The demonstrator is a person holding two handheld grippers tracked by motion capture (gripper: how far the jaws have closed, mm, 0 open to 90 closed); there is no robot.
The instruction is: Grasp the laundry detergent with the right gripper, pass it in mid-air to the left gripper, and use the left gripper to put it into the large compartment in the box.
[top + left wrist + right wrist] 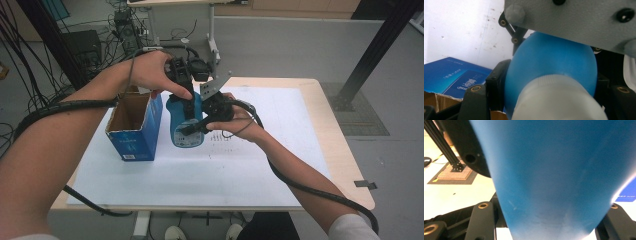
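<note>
A blue bottle (186, 132) with a white cap (559, 100) is held just above the white sheet, beside an open blue carton (132, 125). My left gripper (184, 95) reaches down from above, shut on the bottle's (551, 60) rounded shoulder, its jaws pressing on both sides (550, 82). From the right, my right gripper (199, 125) is shut across the bottle's body (554, 170), a black jaw on each side (549, 222). The grey plate (574, 20) on the right gripper sits close above the bottle.
The carton (454, 77) stands open-topped at the left of the table, touching or nearly touching the bottle. A white sheet (240, 165) covers most of the tabletop. Cables trail from both grippers over the table edges. A black frame post (446, 147) stands on the floor beyond.
</note>
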